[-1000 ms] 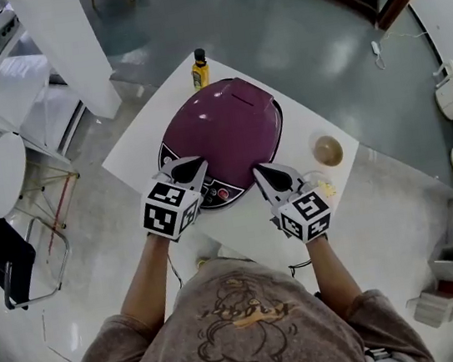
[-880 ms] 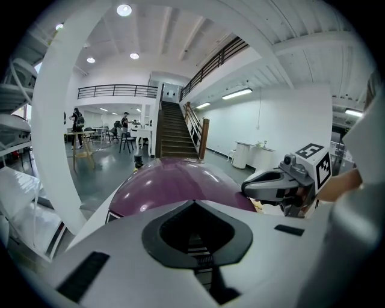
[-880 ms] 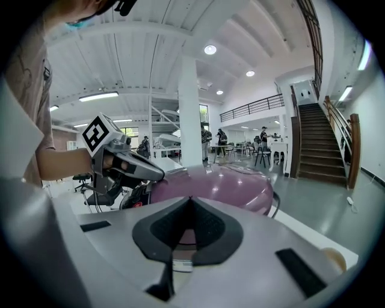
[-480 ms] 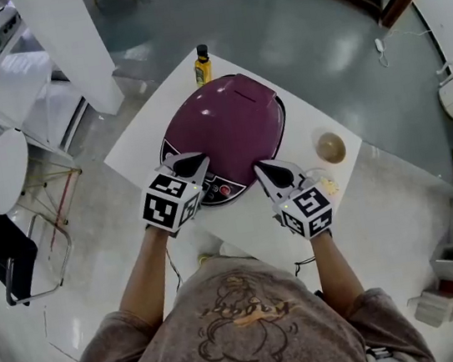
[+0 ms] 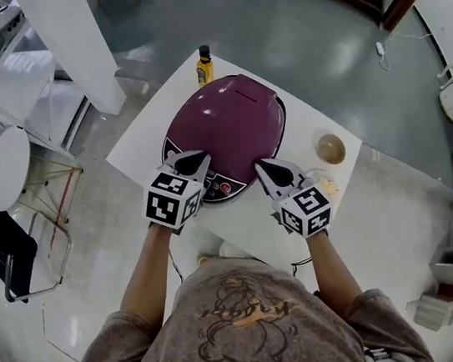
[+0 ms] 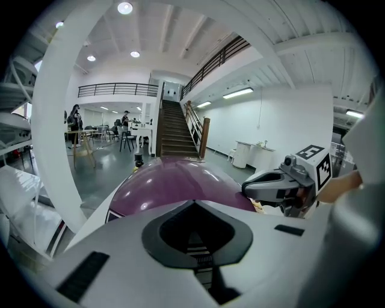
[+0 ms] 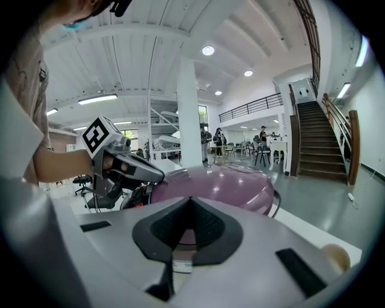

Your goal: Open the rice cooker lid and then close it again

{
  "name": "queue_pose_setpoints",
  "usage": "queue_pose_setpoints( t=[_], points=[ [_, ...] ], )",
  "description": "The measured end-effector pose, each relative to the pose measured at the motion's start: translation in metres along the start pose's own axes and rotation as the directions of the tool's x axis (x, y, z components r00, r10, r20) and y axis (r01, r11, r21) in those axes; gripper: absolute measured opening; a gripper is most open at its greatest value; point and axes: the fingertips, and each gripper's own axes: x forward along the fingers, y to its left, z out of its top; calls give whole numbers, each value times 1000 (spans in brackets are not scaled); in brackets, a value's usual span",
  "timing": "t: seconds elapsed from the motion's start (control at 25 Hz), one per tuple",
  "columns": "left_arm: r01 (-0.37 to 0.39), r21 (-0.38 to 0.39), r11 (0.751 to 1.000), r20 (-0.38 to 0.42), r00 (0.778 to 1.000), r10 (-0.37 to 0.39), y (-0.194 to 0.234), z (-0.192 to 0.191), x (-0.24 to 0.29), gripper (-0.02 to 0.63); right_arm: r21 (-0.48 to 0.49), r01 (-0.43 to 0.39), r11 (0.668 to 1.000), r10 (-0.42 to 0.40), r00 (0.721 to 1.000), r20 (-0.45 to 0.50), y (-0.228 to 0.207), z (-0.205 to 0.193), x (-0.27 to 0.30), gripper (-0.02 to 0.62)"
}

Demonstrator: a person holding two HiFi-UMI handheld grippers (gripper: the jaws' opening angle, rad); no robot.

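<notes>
The purple rice cooker (image 5: pixel 227 127) stands on the white table (image 5: pixel 133 148) with its domed lid down. Its control panel (image 5: pixel 221 190) with a red button faces me. My left gripper (image 5: pixel 192 162) is shut and empty, its tip over the cooker's front left edge beside the panel. My right gripper (image 5: pixel 262 167) is also shut and empty, at the front right edge. In the left gripper view the dome (image 6: pixel 174 183) lies just beyond the closed jaws, and the right gripper (image 6: pixel 283 185) shows at the right. The right gripper view shows the dome (image 7: pixel 231 183) ahead and the left gripper (image 7: pixel 129 168) at the left.
A yellow oil bottle (image 5: pixel 204 64) stands at the table's far corner behind the cooker. A brown bowl (image 5: pixel 330 149) sits to the cooker's right, with a small yellowish item (image 5: pixel 327 187) nearer me. A chair (image 5: pixel 5 251) and a round table (image 5: pixel 5 167) stand on the floor at the left.
</notes>
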Motion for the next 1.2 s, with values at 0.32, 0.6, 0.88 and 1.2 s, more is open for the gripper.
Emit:
queue_pose_setpoints(
  t=[0.32, 0.6, 0.88, 1.2],
  points=[
    [-19, 24, 1000, 17, 1000, 19, -2, 1, -3, 20, 35, 8, 999, -8, 1000, -9, 0, 2, -1, 3],
    [-24, 43, 999, 31, 999, 22, -4, 2, -1, 20, 44, -3, 999, 3, 1000, -2, -3, 3, 0, 4],
    [-93, 6, 996, 124, 988, 91, 4, 7, -12, 20, 33, -22, 999, 22, 1000, 22, 1, 4, -1, 5],
    [-184, -76, 980, 239, 951, 197, -16, 10, -62, 20, 15, -68, 998, 66, 990, 126, 12, 28, -51, 3]
  ],
)
